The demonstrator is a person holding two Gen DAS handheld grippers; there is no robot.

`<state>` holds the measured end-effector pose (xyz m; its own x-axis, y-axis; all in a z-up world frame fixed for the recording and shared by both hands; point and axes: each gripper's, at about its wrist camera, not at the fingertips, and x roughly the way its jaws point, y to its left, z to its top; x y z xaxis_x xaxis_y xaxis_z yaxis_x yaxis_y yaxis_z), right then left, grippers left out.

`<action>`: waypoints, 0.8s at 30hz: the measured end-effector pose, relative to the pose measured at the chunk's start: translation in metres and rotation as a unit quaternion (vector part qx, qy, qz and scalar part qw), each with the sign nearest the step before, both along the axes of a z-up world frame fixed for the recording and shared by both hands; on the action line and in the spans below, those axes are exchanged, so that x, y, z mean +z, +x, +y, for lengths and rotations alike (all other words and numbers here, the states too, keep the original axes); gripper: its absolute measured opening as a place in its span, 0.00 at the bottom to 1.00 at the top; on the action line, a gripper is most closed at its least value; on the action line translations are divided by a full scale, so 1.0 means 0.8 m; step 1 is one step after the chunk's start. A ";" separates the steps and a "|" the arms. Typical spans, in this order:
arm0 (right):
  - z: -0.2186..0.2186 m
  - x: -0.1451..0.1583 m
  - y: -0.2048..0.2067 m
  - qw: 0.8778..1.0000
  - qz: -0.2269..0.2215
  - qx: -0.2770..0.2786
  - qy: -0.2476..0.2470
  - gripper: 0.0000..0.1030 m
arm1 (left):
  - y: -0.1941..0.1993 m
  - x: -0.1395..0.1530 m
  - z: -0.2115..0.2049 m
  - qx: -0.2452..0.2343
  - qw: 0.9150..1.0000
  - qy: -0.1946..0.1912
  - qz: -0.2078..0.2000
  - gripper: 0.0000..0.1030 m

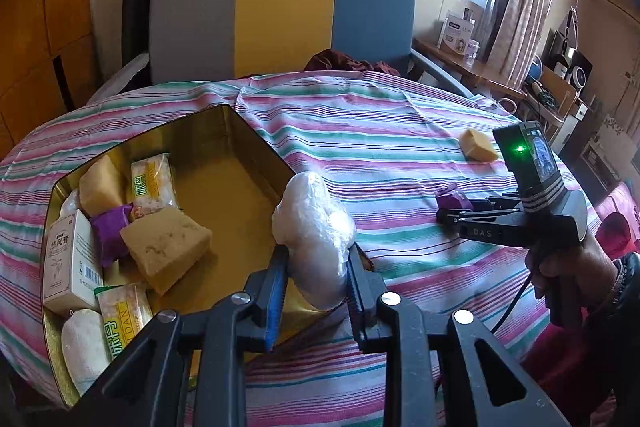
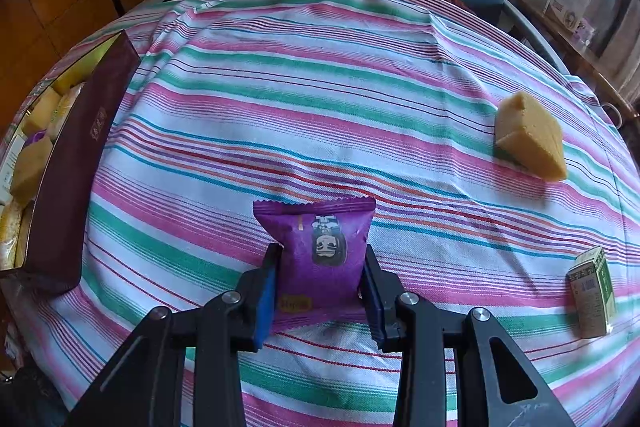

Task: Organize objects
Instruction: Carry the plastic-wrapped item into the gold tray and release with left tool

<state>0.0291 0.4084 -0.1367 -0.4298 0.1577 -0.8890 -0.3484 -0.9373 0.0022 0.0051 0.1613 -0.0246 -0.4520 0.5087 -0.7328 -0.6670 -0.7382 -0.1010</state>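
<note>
My left gripper (image 1: 318, 259) is shut on a white plastic-wrapped lump (image 1: 314, 227), held above the near right edge of the gold-lined box (image 1: 248, 183). The box holds yellow sponges, a purple packet, snack packs and a white carton. My right gripper (image 2: 320, 267) is shut on a purple snack packet (image 2: 320, 247) just above the striped cloth; it also shows in the left wrist view (image 1: 450, 201). A yellow sponge (image 2: 530, 143) lies on the cloth at the right, also seen in the left wrist view (image 1: 478, 145). A small green-and-white carton (image 2: 592, 293) stands at the near right.
The box's dark maroon outer wall (image 2: 72, 163) stands at the left of the right wrist view. A grey, yellow and blue chair back (image 1: 280, 19) rises behind the table. A wooden side table (image 1: 468, 63) with boxes stands under the window.
</note>
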 end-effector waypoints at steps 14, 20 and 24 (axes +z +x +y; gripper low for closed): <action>0.000 0.000 0.000 1.000 -0.001 0.006 0.008 0.37 | -0.070 0.008 -0.126 0.136 0.989 0.049 -0.038 0.26; -0.001 0.001 0.000 1.000 -0.002 0.006 0.010 0.37 | -0.097 -0.007 -0.169 0.170 0.981 0.056 -0.069 0.26; -0.001 0.001 -0.001 1.000 -0.004 0.008 0.013 0.37 | -0.115 -0.010 -0.137 0.147 0.984 0.058 -0.082 0.26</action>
